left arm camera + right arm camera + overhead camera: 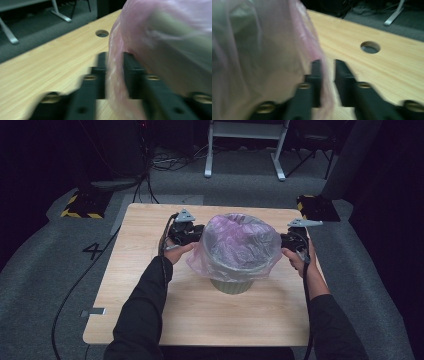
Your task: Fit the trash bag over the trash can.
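A pale green bin [231, 285] stands mid-table, lined with a translucent pink bag [240, 242] whose edge hangs over the rim. My left gripper [199, 236] is against the bag's left side, my right gripper [283, 243] against its right. In the left gripper view the black jaws [115, 57] stand slightly apart, with a fold of pink film [113, 82] hanging in the gap. In the right gripper view the jaws [328, 62] are also slightly apart around the film's edge [325, 82]. Both views are blurred.
The wooden table [150, 295] has a round cable hole on each side [102, 33] [370, 47]. Black-and-yellow bases [82, 205] [317, 207] sit on the grey carpet by the far corners. White desk legs [245, 150] stand behind.
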Action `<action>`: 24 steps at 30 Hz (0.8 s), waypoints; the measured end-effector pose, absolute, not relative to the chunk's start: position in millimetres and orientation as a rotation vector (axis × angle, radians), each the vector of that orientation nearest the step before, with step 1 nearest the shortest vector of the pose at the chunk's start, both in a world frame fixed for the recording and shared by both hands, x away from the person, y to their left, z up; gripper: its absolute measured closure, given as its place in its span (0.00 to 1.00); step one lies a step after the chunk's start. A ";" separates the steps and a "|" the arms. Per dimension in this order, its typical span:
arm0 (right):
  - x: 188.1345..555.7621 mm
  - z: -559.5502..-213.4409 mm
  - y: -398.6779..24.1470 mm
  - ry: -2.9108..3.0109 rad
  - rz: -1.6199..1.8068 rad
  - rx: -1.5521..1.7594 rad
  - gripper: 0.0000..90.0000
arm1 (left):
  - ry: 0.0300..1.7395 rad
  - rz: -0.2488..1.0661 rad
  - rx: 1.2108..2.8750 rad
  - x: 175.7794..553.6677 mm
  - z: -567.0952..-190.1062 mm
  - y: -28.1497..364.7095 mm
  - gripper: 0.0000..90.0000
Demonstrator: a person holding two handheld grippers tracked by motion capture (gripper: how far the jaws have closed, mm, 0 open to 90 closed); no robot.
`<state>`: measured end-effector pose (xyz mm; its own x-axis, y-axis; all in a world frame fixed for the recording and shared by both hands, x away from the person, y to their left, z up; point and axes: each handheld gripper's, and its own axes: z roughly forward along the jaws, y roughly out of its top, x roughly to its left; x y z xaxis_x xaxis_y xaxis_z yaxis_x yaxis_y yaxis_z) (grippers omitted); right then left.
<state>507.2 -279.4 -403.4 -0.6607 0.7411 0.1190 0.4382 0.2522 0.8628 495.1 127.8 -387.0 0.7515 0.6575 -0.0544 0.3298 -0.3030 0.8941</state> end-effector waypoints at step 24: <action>414.2 -382.1 -307.5 2.400 1.396 0.510 0.25 | 0.463 0.320 2.014 394.4 -400.2 136.3 0.20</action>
<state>414.2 -307.5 -382.1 -0.8859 0.4546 -0.0922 0.1444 0.4593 0.8765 394.4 136.3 -400.2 0.8917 0.4517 0.0283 0.1863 -0.4235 0.8865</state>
